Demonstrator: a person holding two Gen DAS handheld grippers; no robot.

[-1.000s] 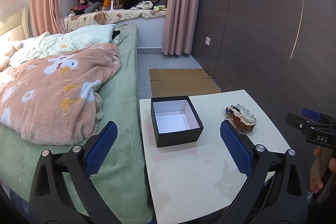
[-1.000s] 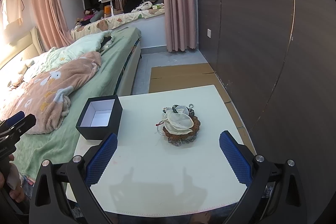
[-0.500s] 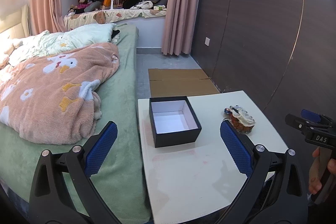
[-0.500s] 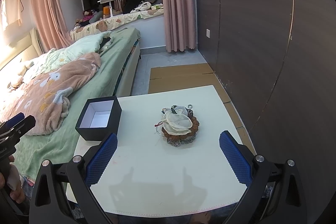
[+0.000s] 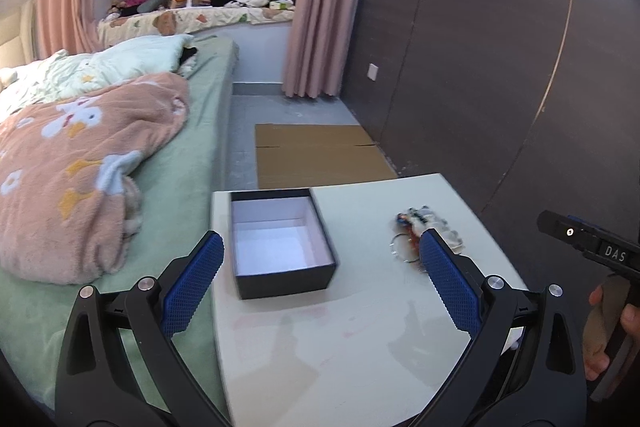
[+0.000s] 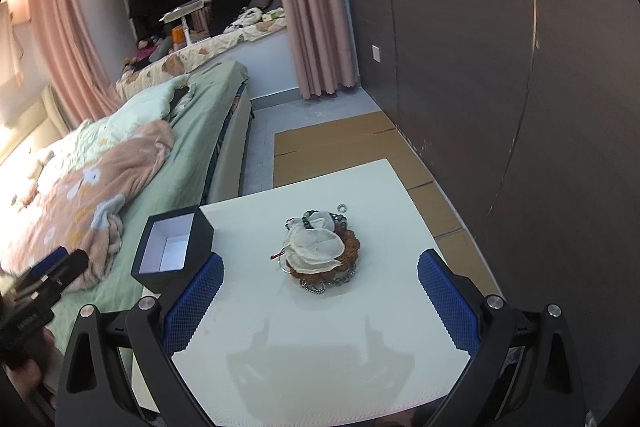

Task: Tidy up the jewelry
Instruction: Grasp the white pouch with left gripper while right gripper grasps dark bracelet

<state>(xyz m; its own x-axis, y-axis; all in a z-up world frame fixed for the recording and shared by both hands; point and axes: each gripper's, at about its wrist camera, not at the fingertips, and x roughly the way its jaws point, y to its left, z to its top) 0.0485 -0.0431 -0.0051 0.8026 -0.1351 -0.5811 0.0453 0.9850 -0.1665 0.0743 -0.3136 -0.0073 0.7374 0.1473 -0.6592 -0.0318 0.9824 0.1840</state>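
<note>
- Since a moment ago, both of my claws have swung: the box sits lower and nearer in the left view, and the right view has tilted.
- My left claw (image 5: 320,267) hangs released, gripping nothing, its blue pads flanking the black box (image 5: 280,243).
- My right claw (image 6: 320,287) is also spread wide and empty.
- The jewelry pile (image 6: 320,251) lies at mid-worktop (image 6: 320,347), at 12 o'clock from the right claw; the box is at its 9 o'clock, apart.

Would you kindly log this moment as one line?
left tool open | right tool open | black cardboard box empty | tangled jewelry pile untouched on white table
</note>
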